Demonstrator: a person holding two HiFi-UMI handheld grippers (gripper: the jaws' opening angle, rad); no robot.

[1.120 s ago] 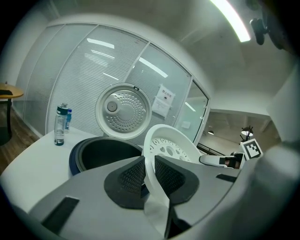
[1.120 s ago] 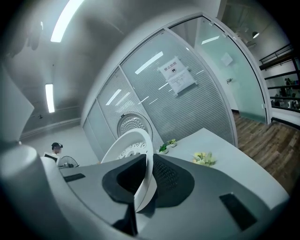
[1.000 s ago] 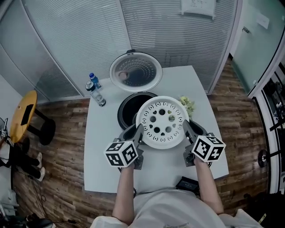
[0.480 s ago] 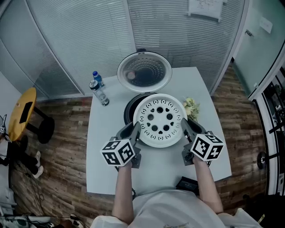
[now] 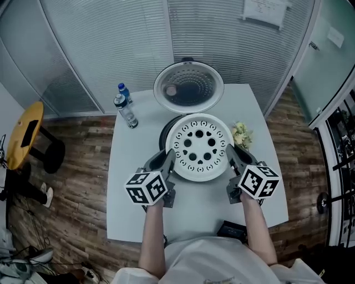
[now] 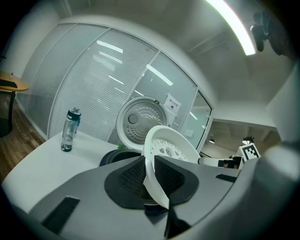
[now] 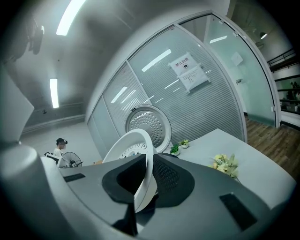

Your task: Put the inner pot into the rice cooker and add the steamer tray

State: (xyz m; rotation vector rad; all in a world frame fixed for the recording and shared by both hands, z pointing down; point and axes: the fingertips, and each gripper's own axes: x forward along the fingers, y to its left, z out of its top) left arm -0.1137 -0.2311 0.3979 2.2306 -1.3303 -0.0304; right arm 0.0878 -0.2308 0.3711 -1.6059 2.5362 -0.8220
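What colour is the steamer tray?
The steamer tray is white with round holes; clearest in head view.

The steamer tray [image 5: 201, 147] covers most of the rice cooker [image 5: 164, 134], so only a dark arc shows at centre. The sheet [image 5: 264, 10] at upper right is cut off, its print unreadable.

Dim, cool light; ceiling strips glare; fisheye edges dark.

Steamer tray [image 5: 199, 147] carried fwd, now covering most of rice cooker [image 5: 188, 89] opening.
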